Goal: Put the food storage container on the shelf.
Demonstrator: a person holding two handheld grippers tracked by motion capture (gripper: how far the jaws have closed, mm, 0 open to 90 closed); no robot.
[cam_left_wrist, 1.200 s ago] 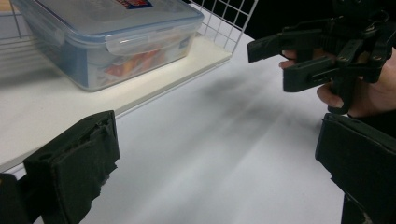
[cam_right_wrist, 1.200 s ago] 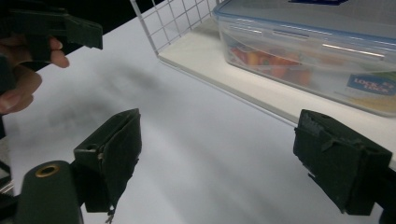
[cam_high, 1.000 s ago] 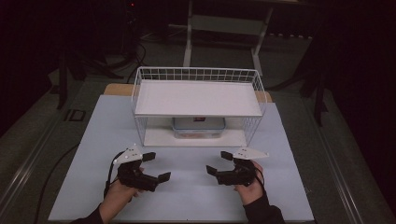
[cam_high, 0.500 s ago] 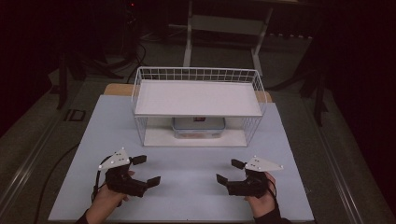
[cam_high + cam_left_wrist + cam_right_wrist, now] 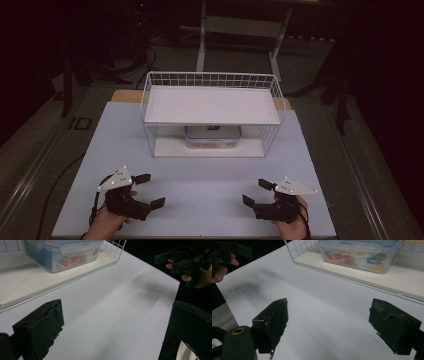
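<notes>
- Left gripper (image 5: 149, 190): I have it at the near left of the white table (image 5: 210, 185), low over the surface, jaws spread wide, nothing between them. The hand (image 5: 107, 222) holding it comes in from the near edge.
- Right gripper (image 5: 258, 192): near right of the table, same posture, jaws wide apart and empty. Grey three-cornered plate on top points right.
- The two grippers are well apart from each other, bare table between them; each points inward toward the middle.
- Left gripper view: both black jaws at the frame's lower corners with open table between. The other gripper shows far off at upper right, past the table edge.
- Right gripper view: jaws likewise far apart over bare table; the other hand's fingers sit at the upper left corner.
- Clear lidded container (image 5: 212, 136): stands on the lower board of the white wire rack (image 5: 150, 100), under the rack's upper shelf (image 5: 210, 105), roughly centred left to right. Far from both grippers, not touched.
- Container contents: coloured items, orange and red, visible through the wall in the gripper views (image 5: 359, 255); I can't tell what they are, too blurred.
- Rack sits at the far middle of the table, open front facing the near side.
- Room around the table is dark; the floor past it barely reads.
</notes>
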